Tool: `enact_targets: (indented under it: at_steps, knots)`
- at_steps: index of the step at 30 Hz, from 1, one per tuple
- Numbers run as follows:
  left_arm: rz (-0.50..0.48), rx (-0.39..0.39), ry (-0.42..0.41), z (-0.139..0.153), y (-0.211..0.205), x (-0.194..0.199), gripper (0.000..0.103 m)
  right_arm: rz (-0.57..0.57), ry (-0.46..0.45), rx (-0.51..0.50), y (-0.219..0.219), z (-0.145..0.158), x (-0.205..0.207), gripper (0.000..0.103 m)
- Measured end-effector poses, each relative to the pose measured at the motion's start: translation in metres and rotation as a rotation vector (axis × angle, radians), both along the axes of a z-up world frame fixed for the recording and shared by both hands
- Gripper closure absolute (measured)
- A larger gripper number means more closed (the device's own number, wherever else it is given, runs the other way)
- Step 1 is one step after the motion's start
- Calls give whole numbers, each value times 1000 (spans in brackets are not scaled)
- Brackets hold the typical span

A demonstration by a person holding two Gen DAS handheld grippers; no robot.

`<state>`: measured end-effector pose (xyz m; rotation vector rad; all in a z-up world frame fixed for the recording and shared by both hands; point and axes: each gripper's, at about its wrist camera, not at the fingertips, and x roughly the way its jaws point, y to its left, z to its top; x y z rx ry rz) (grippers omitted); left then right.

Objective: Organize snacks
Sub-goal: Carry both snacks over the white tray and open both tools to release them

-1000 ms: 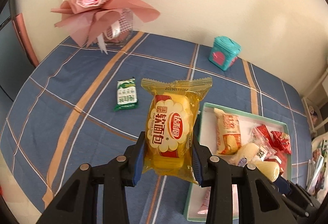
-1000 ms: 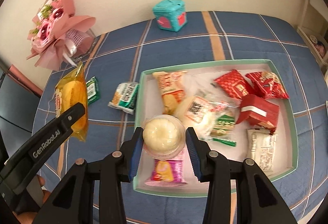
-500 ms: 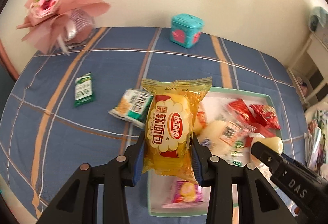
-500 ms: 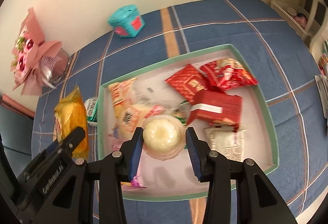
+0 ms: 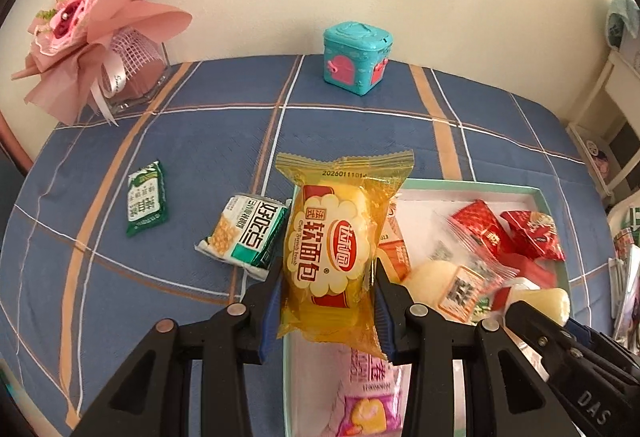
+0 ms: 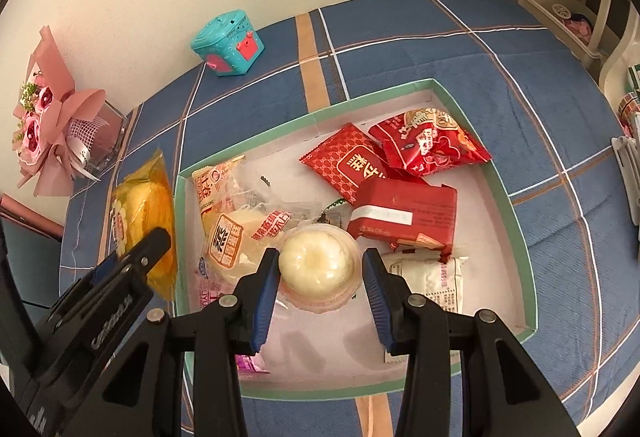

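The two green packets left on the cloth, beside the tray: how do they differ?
The dark green packet is small, all green, and lies well away from the tray. The white-and-green packet is bigger, shows a cracker picture and lies close beside the tray's edge. Both lie flat on the blue plaid cloth, neither is in a gripper.

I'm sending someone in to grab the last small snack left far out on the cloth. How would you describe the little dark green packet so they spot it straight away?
On the blue plaid tablecloth, look left of the mint-rimmed cardboard tray, toward the pink paper bouquet. The small dark green foil packet lies flat and alone there. Its nearest neighbour, the white-and-teal cracker packet, is paler, bigger and right beside the tray.
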<state>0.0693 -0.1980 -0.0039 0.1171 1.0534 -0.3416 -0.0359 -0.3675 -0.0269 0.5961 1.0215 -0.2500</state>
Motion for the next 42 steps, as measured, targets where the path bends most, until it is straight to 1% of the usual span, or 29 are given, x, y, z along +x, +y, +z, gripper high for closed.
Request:
enact_targets:
  at_steps: [7,11,18,23,28,29,31,33,34,35,39,42]
  knots:
    - [2,7,34,-23,-3,11,61,0,9,-13,-3,-12,10,59]
    - [-14,14,25,-25,-7,9,61,5,8,-23,-4,-14,15,59]
    - [-46,-11,79,-31,-14,5,61,17,45,-42,-2,-17,20,59]
    - [-75,3,88,-33,-22,0,61,12,63,-48,-2,-18,20,59]
    - [-74,2,98,-33,-22,0,61,7,73,-53,-3,-18,20,59]
    - [-70,-1,102,-32,-21,0,58,8,75,-56,-2,-18,20,59]
    - [-66,-2,113,-32,-20,1,57,7,79,-62,-1,-17,20,59]
    - [-64,4,125,-32,-19,1,52,2,81,-65,0,-15,19,59]
    - [-61,6,129,-32,-18,1,46,0,84,-67,0,-14,19,59]
    - [-57,7,133,-32,-18,1,42,-4,88,-71,0,-13,19,59]
    - [-50,-12,161,-29,-14,1,40,-6,97,-90,0,-9,17,59]
    - [-57,-15,169,-24,-10,0,35,-12,97,-95,-1,-4,15,58]
